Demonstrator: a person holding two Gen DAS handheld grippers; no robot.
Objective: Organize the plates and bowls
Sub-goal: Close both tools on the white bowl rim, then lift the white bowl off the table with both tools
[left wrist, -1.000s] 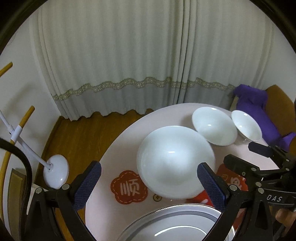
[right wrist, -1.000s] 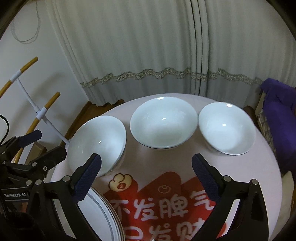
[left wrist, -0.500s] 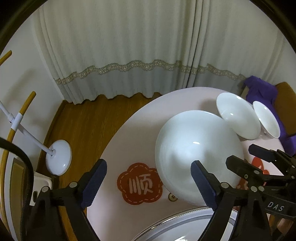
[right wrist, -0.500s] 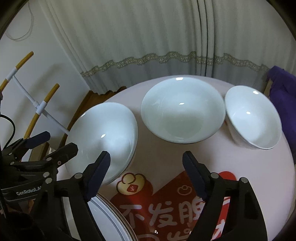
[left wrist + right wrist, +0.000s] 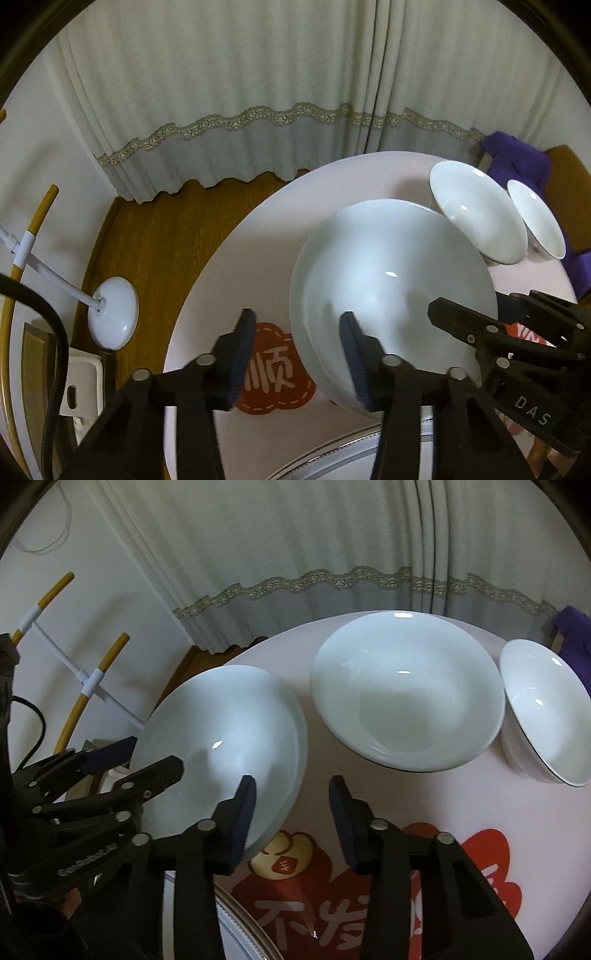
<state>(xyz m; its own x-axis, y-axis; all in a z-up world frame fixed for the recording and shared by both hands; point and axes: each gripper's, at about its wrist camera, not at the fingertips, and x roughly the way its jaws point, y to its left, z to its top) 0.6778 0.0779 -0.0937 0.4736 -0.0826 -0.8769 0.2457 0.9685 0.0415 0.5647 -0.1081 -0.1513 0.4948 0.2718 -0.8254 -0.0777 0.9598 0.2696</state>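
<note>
Pale pleated curtains (image 5: 295, 535) are hanging behind the round pink table (image 5: 314, 794). I am holding my left gripper (image 5: 297, 354) partly open astride the near rim of the large white ceramic bowl (image 5: 391, 295), not clamping it. My right gripper (image 5: 291, 812) is gaping beside that rim, gripping nothing. Two more white bowls (image 5: 406, 690) are sitting farther along the table.

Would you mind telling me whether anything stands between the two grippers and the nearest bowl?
Nothing visible does. The left gripper and right gripper both straddle the rim of the nearest bowl, one finger inside and one outside, jaws open. The middle bowl and far bowl sit clear to its right.
</note>
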